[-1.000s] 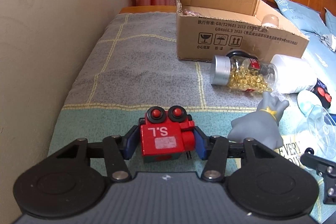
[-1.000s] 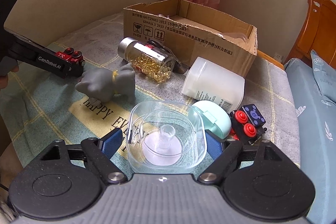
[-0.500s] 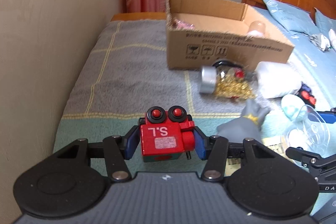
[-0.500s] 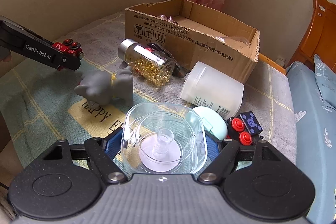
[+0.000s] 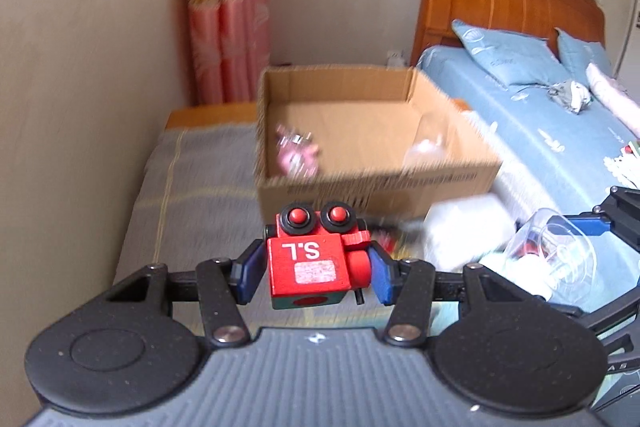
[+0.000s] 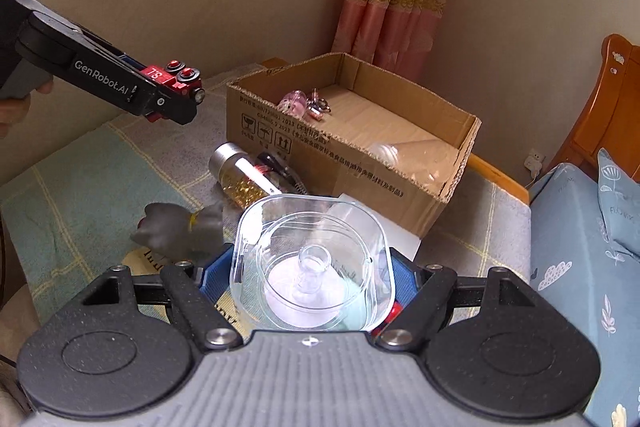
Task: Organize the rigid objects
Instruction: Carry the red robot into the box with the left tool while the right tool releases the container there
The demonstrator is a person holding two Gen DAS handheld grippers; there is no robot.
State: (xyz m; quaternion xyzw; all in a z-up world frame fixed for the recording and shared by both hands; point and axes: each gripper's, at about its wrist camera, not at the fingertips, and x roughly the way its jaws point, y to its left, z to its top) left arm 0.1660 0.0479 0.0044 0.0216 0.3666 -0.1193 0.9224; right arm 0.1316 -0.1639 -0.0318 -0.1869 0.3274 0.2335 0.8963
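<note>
In front of you, a blanket-covered bed (image 6: 92,167) carries an open cardboard box (image 6: 332,155) mid-frame, a capsule bottle (image 6: 240,175) and grey figurine (image 6: 176,231) lower left.

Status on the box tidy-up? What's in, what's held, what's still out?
Done: a pink trinket and a clear item lie in the open cardboard box. In hand: left gripper clamps the red wooden toy block; right gripper grips the clear plastic lid. Left: the capsule bottle, grey figurine and white tub.

Red block toy (image 5: 308,267) (lettered "S.L") and clear square lid (image 6: 312,263), both aloft near open cardboard box (image 6: 352,147)
</note>
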